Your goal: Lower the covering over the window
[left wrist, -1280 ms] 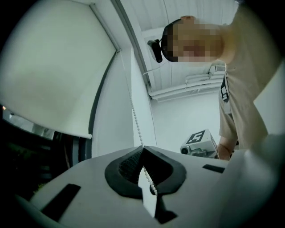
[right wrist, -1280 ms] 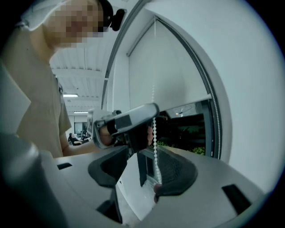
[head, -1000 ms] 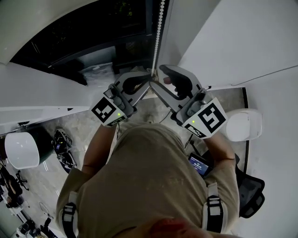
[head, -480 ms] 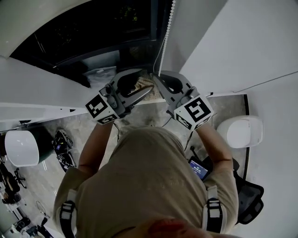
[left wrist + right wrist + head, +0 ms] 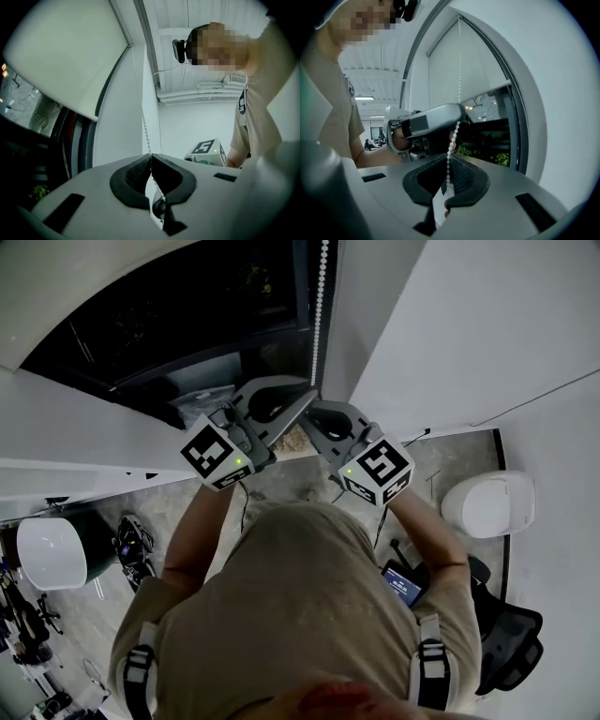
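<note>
A white bead chain [image 5: 322,296] hangs down the window frame beside the dark window [image 5: 187,306]. The white roller blind [image 5: 61,56] covers only the upper part of the glass, and its lower edge also shows in the right gripper view [image 5: 476,61]. My left gripper [image 5: 314,395] has just closed its jaws and is shut on the chain [image 5: 144,126], which runs between its pads [image 5: 151,155]. Just below it, my right gripper [image 5: 307,411] is shut on the same chain [image 5: 458,70], pinched at the fingertips [image 5: 449,157]. The left gripper's body [image 5: 426,124] sits right above it.
A white wall [image 5: 469,324] stands to the right of the window. On the floor are a white round seat [image 5: 487,502] at right, another [image 5: 52,549] at left, and a black office chair [image 5: 511,643]. A small device [image 5: 400,582] hangs at the person's hip.
The right gripper closed on the chain and came down with it. The left gripper opened, rose a little and shut on the chain again above the right one.
</note>
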